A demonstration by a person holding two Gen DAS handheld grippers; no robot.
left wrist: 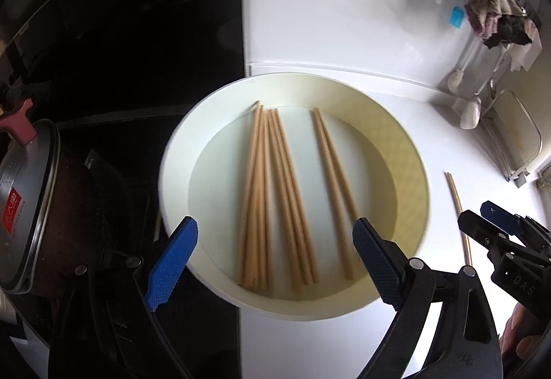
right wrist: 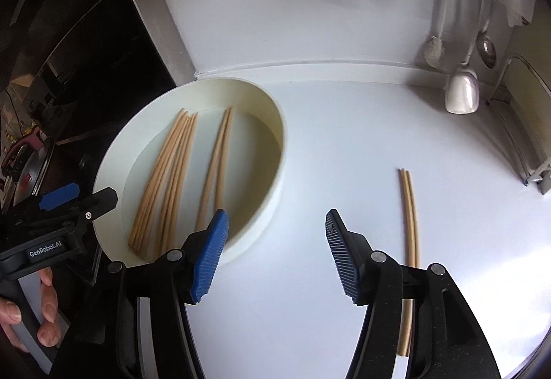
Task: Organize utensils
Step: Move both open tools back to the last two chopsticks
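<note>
From my left wrist, I am holding my left gripper (left wrist: 275,262) over the near rim of the white dish (left wrist: 179,151), jaws wide apart and empty. The chopsticks (left wrist: 275,193) are lying inside, a bundle at 11 o'clock and a loose pair at 1 o'clock. To pick cleanly I should be straddling one pair crosswise near its thick end.

From my right wrist, I am hovering my right gripper (right wrist: 275,255) above the table (right wrist: 344,124), jaws spread with nothing between them. A pale chopstick pair (right wrist: 409,224) is lying at 2 o'clock; I judge it needs shifting right before closing.
</note>
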